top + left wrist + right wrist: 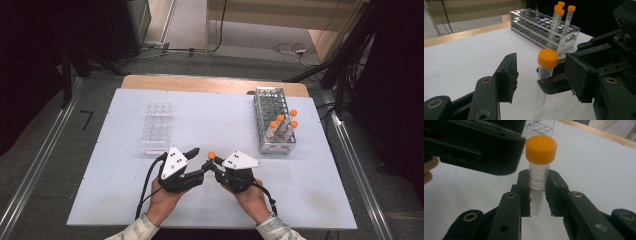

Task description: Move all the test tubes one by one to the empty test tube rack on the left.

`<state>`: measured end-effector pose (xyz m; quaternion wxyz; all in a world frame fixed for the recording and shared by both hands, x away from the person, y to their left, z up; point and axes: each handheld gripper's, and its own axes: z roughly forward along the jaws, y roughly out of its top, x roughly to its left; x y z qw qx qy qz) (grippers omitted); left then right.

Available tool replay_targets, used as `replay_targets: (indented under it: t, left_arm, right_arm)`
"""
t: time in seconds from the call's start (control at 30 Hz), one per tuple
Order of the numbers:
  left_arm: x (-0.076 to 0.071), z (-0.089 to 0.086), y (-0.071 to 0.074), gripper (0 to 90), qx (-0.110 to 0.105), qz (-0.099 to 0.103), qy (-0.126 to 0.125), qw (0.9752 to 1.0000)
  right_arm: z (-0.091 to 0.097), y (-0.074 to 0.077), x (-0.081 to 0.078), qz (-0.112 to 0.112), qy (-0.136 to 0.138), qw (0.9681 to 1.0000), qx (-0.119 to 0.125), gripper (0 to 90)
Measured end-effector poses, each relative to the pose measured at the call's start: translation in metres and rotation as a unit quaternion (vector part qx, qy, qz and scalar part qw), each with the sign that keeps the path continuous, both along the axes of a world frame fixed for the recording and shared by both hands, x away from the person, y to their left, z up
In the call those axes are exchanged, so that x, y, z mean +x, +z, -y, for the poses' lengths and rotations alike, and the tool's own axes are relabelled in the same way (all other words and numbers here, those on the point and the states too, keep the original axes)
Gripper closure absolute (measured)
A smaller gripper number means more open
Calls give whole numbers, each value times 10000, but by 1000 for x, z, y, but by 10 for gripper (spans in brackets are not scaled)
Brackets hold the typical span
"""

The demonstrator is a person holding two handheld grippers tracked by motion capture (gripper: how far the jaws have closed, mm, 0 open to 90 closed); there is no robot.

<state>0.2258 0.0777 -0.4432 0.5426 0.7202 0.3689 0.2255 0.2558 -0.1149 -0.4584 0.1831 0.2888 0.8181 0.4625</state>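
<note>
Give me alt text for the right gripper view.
The right gripper clamps an upright clear tube with an orange cap between its two black jaws, above the white table. The left gripper's jaw looms close at upper left.

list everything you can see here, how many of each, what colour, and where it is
Held tube: one, clear with orange cap, upright between the right claw's pads.
Racked tubes: four, clear with orange caps, standing at the near end of the rack.
Tube rack: one, clear and silvery, far right of the table.
Well plate: one, clear, far left of the table.
Table: one, white top with a wooden far edge.
Left claw: one, black, jaws apart either side of the held tube's cap, not pressing it.
Right claw: one, black, shut on the held tube.
Hands: two, at the near edge, each holding a claw.
</note>
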Motion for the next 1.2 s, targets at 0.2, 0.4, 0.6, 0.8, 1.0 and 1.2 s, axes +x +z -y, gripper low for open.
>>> replay_targets:
  t: [0.2,0.4,0.6,0.8,1.0,1.2]
  left_arm:
    - [0,3,1,537,-30,28,-95,9999]
    - [0,6,-1,609,23,48,-127,9999]
    - [-1,7,-2,667,68,74,-70,9999]
    - [-1,7,-3,691,92,95,-36,9999]
    - [0,5,-2,698,76,115,-5,9999]
    - [7,-4,2,698,-2,135,214,9997]
  right_arm:
    - [-3,0,-3,-33,119,9999,52,720]
    - [-6,1,-6,-63,217,9997,108,720]
    - [-6,2,-8,-66,246,9996,150,720]
    - [-6,2,-8,-74,254,9995,161,720]
    - [-6,2,-6,-182,351,9991,176,536]
    - [-1,1,-3,-282,384,9988,134,332]
